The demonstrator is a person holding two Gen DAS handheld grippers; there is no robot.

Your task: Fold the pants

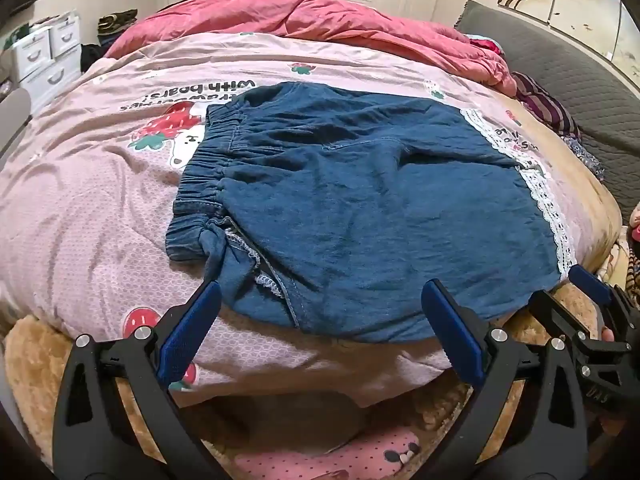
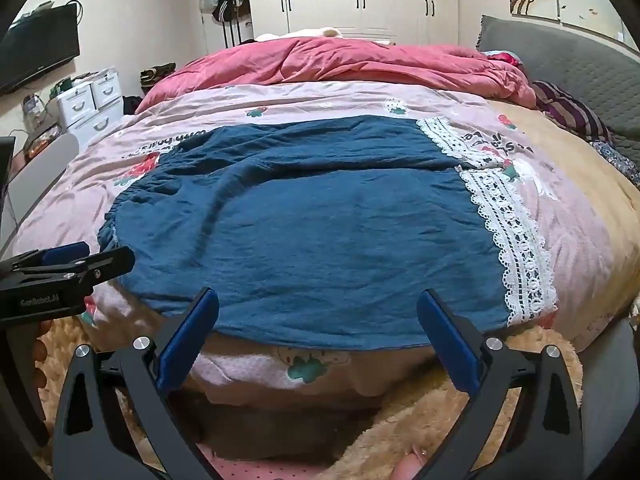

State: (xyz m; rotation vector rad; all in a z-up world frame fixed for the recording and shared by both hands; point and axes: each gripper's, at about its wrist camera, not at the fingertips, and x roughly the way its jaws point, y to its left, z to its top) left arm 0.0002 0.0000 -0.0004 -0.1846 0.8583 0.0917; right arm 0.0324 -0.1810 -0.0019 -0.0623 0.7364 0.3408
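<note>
Blue denim pants (image 1: 360,208) with white lace hems (image 1: 548,204) lie flat on a pink strawberry-print quilt (image 1: 80,200), elastic waistband (image 1: 196,184) to the left. My left gripper (image 1: 320,300) is open and empty at the pants' near edge, by the waist end. My right gripper (image 2: 318,308) is open and empty at the near edge toward the lace hem (image 2: 516,232); the pants (image 2: 300,224) fill that view. The right gripper also shows at the right in the left wrist view (image 1: 592,292), and the left gripper at the left in the right wrist view (image 2: 76,260).
A red duvet (image 1: 320,24) is bunched at the far side of the bed. A grey headboard (image 1: 580,76) and striped cloth (image 1: 548,108) are at the right. White drawers (image 1: 44,52) stand at the left. A tan fleece blanket (image 2: 460,420) hangs at the bed's near edge.
</note>
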